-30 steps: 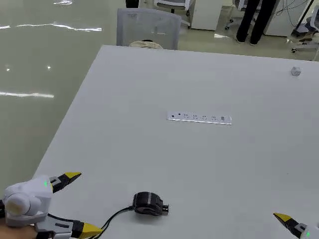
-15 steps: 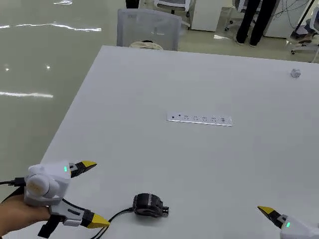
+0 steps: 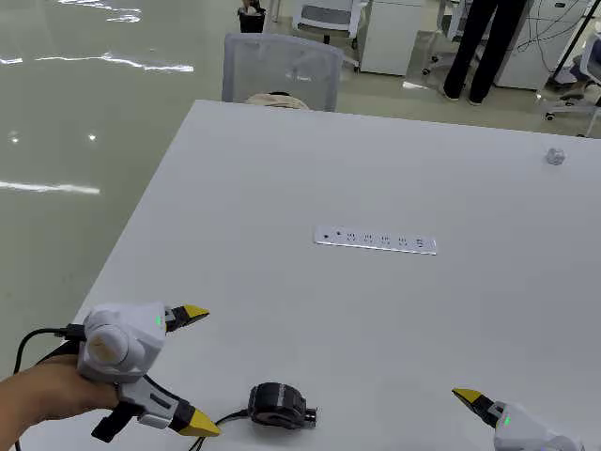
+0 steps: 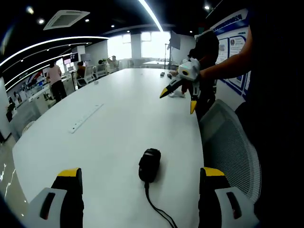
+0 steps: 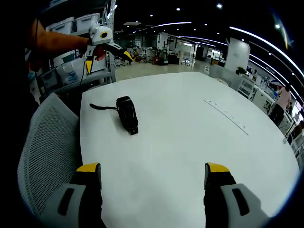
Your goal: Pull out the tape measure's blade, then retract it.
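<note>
No wording, brand or number can be read anywhere. The blue wall boards (image 4: 236, 21) in the left gripper view carry pale lettering, but it is too small and warped to make out. The black tape measure (image 3: 279, 406) shows no legible label in any view, and the socket strip (image 3: 376, 241) set into the table shows only small dark marks, none of them readable.
</note>
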